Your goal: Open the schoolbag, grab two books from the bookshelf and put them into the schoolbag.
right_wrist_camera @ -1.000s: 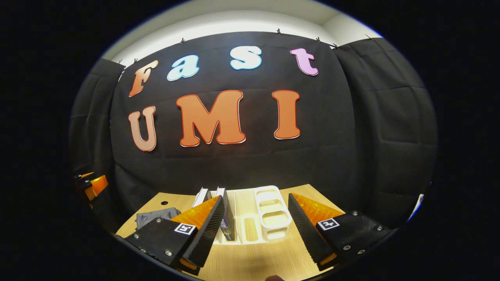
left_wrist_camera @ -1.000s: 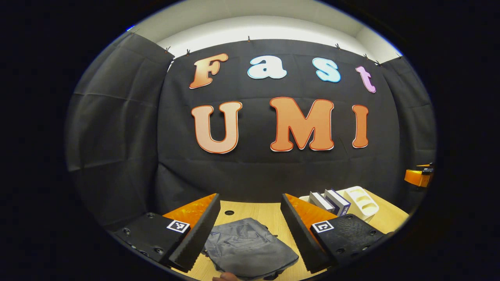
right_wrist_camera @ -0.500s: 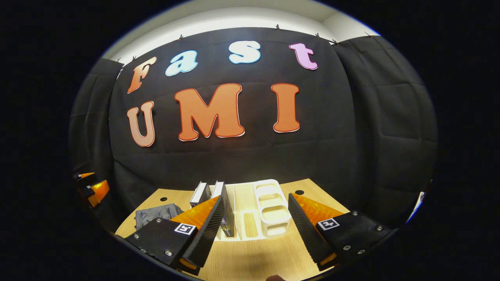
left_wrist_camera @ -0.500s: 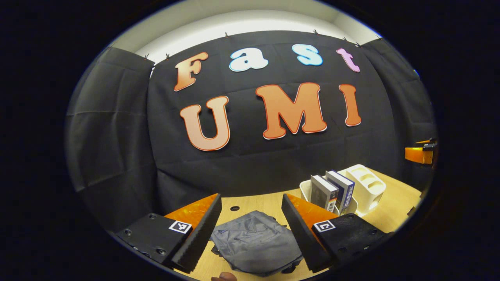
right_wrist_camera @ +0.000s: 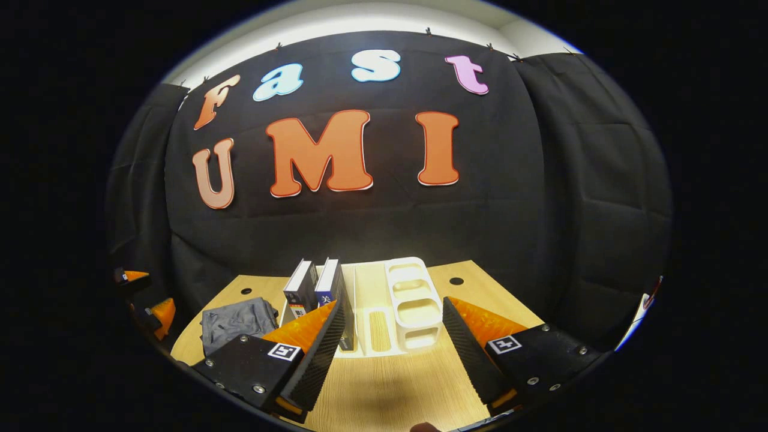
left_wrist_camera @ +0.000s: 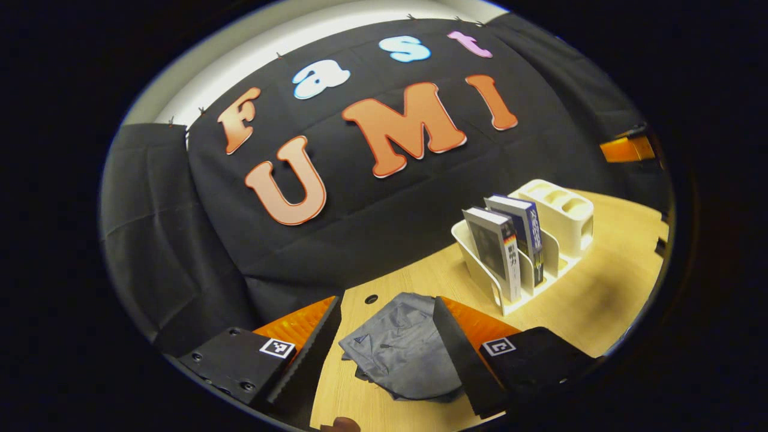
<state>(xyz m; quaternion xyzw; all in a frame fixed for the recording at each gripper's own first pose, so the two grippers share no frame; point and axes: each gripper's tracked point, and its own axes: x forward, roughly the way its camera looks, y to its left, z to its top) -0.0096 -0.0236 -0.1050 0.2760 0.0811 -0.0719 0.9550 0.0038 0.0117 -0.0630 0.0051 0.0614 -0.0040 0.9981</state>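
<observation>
Wooden table (left_wrist_camera: 600,300); grey schoolbag (left_wrist_camera: 402,351) flat between left gripper (left_wrist_camera: 387,354) fingers

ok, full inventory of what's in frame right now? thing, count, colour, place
soft grey fabric schoolbag: 1, grey, lying flat and closed on the table, left of the rack
books: 2, dark covers with pale page edges, upright side by side in the rack's left slots
white plastic desktop book rack: 1, white, mid-table near the cloth wall, with open compartments on its right
light wooden table: 1, pale wood, round holes near the back edge
left gripper: 1, open, above the schoolbag
right gripper: 1, open, in front of the rack, holding nothing
</observation>
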